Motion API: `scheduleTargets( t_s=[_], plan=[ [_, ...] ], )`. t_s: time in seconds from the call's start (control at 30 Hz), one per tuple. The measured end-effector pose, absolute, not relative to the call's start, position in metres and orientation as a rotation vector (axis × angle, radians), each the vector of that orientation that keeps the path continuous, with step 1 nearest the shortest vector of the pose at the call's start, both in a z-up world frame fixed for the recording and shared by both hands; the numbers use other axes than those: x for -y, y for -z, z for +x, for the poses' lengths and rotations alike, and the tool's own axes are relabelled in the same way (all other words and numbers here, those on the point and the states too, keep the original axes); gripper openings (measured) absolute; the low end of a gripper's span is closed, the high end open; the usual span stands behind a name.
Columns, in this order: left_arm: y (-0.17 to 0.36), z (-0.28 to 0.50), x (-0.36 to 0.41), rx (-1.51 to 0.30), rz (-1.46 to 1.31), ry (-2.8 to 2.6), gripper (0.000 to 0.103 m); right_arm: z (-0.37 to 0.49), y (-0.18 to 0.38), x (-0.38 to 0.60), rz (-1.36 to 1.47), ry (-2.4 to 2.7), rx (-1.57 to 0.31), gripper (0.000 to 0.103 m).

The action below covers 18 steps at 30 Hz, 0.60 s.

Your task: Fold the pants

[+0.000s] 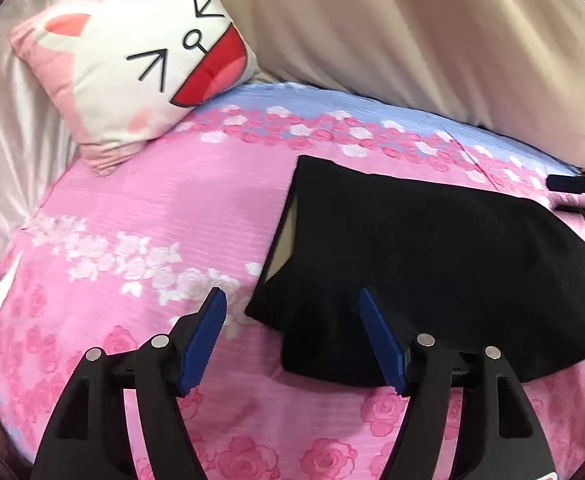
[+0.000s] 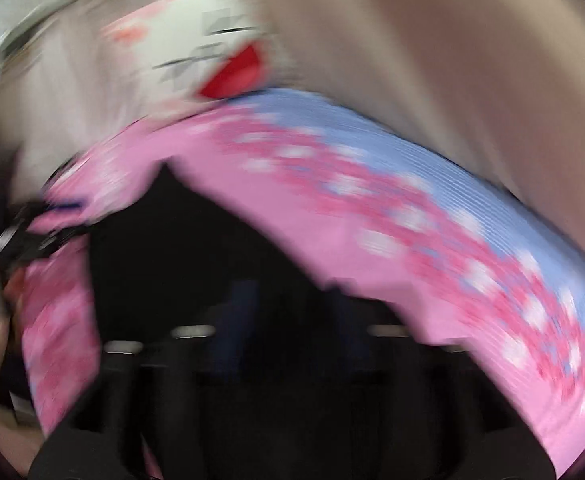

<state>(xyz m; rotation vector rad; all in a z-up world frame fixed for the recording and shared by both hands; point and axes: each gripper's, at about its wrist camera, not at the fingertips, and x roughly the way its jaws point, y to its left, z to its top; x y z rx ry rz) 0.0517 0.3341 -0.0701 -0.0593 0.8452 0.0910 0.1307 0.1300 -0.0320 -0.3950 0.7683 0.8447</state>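
The black pants (image 1: 432, 264) lie folded on the pink floral bedspread (image 1: 152, 220), right of centre in the left wrist view. My left gripper (image 1: 290, 300) is open and empty, hovering just over the pants' near left corner, its blue pads (image 1: 204, 340) wide apart. The right gripper shows at the far right edge of the left wrist view (image 1: 580, 188), by the pants' far end. The right wrist view is heavily motion-blurred: the pants (image 2: 212, 248) fill its lower middle and the right gripper (image 2: 288, 312) is a dark smear over them, with its fingers' state unreadable.
A white and pink cat-face pillow (image 1: 132, 68) leans at the head of the bed, also blurred in the right wrist view (image 2: 212, 48). Beige curtain fabric (image 1: 432, 32) hangs behind the bed. A pale satin sheet (image 1: 8, 128) lies at the left.
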Motion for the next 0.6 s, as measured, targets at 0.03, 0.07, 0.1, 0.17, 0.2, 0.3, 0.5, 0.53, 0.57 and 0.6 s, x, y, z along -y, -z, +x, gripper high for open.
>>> scheduleTargets(
  t_s=[0.03, 0.07, 0.1, 0.17, 0.2, 0.3, 0.5, 0.53, 0.57, 0.6],
  plan=[
    [0.07, 0.053, -0.335, -0.852, -0.077, -0.089, 0.067, 0.114, 0.035, -0.155, -0.453, -0.909, -0.747, 0.078],
    [0.07, 0.054, -0.337, -0.857, -0.093, -0.099, 0.067, 0.095, 0.041, -0.184, -0.52, -0.982, -0.732, 0.078],
    [0.07, 0.056, -0.339, -0.864, -0.104, -0.111, 0.067, 0.084, 0.046, -0.202, -0.563, -1.015, -0.724, 0.077],
    [0.071, 0.06, -0.347, -0.888, -0.119, -0.154, 0.068, 0.068, 0.061, -0.238, -0.667, -1.05, -0.694, 0.077],
    [0.073, 0.06, -0.354, -0.902, -0.129, -0.179, 0.068, 0.063, 0.072, -0.256, -0.726, -1.053, -0.689, 0.076],
    [0.081, 0.058, -0.382, -0.937, -0.222, -0.226, 0.069, 0.064, 0.1, -0.287, -0.815, -1.057, -0.715, 0.06],
    [0.084, 0.049, -0.405, -0.925, -0.313, -0.168, 0.069, 0.117, 0.068, -0.282, -0.586, -1.079, -0.85, 0.018],
    [0.083, 0.051, -0.402, -0.919, -0.313, -0.126, 0.069, 0.13, 0.052, -0.275, -0.533, -1.058, -0.834, 0.014],
    [0.084, 0.053, -0.399, -0.917, -0.312, -0.102, 0.073, 0.139, 0.04, -0.268, -0.493, -1.041, -0.825, 0.014],
    [0.085, 0.057, -0.394, -0.919, -0.307, -0.078, 0.074, 0.154, 0.023, -0.255, -0.433, -1.017, -0.814, 0.014]
  ],
)
